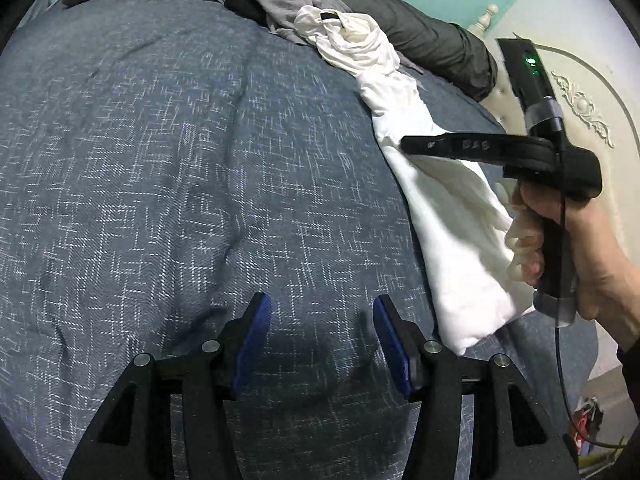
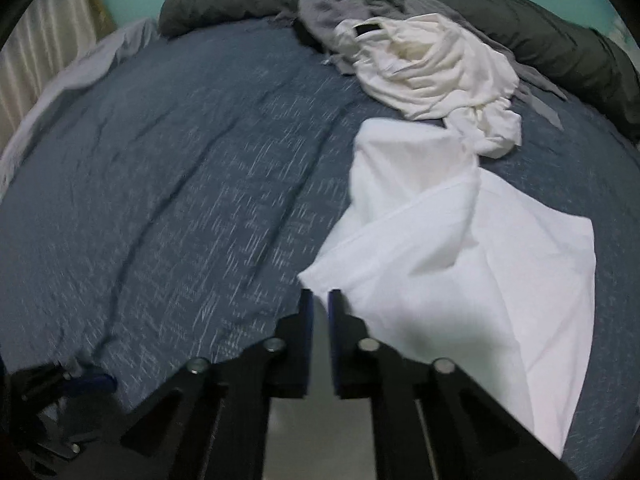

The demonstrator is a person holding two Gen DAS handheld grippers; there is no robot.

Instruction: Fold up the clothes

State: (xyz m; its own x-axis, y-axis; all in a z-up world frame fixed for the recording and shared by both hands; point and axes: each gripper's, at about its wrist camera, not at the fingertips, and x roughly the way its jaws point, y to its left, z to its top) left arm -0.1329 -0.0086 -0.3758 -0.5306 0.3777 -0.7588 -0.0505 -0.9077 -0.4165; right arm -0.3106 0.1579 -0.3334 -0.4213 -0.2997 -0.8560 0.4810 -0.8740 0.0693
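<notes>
The right gripper (image 2: pixel 319 300) is pinched nearly shut on a corner of the white garment (image 2: pixel 460 248); the cloth trails away ahead of and to the right of its fingertips, stretched toward a bunched cream-white piece (image 2: pixel 436 76) far ahead at the rear of the bed; whether the two are one garment I cannot tell. The left gripper (image 1: pixel 322 312) stands half open over the bare blue quilt (image 1: pixel 180 160) with nothing between its blue pads; the white garment (image 1: pixel 448 220) lies off to its right, its lower corner near the right-hand pad.

The cloth looks thin, light and limp; it should drape and crease freely, slide easily on the quilt, and hold no shape once released; judged from that, a second hold belongs on a free corner or along the hem, not mid-panel.

Hard to read: the pinched cloth itself is hidden behind the fingers; the grey clothing (image 2: pixel 340 4) behind the cream pile is crumpled beyond naming; motion blur smears the quilt pattern in the right view; the person's hand (image 1: pixel 568 248) covers part of the garment's edge.
</notes>
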